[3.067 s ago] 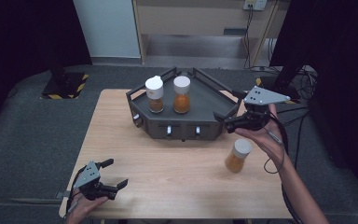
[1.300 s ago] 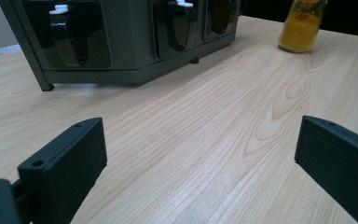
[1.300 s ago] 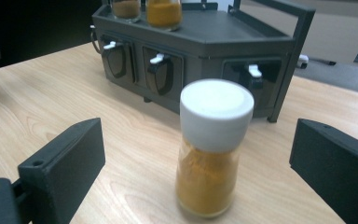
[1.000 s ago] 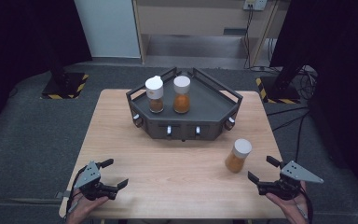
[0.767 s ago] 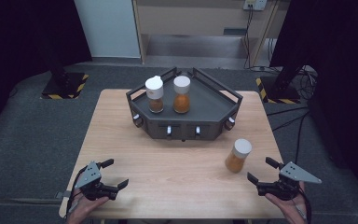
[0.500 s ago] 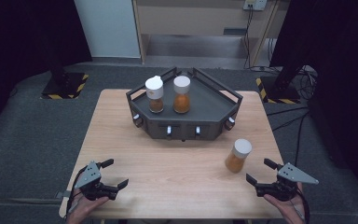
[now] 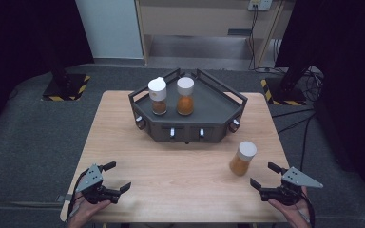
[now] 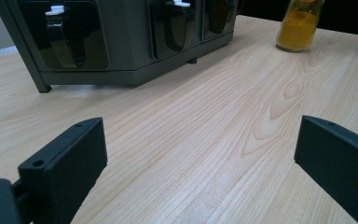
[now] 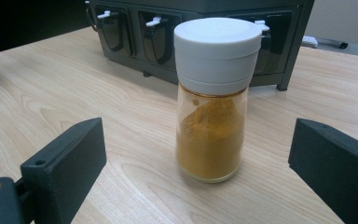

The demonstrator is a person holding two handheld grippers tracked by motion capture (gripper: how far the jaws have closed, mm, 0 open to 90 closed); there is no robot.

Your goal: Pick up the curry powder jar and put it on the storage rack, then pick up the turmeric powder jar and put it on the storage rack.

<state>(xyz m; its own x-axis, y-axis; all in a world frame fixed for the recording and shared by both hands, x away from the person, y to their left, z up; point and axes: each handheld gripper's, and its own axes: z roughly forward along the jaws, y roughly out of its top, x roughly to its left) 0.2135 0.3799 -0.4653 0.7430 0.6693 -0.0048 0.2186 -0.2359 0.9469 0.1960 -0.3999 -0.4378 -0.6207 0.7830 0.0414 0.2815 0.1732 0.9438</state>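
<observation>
A pale wooden table [image 7: 180, 166] stands on grey carpet in a dim room with dark curtains at both sides. Three white-capped spice jars are out: two stand upright on the dark angular rack [image 7: 218, 111] at the far side, well ahead of both grippers, and a third spice jar [image 9: 213, 100] of orange powder stands upright on the bare wood just ahead of the right gripper [image 7: 265, 180], in line with the gap between its jaws but not touching them. The right gripper's jaws are spread wide. The left gripper [image 7: 116, 176], at the near left corner, is also wide open, holding nothing.
</observation>
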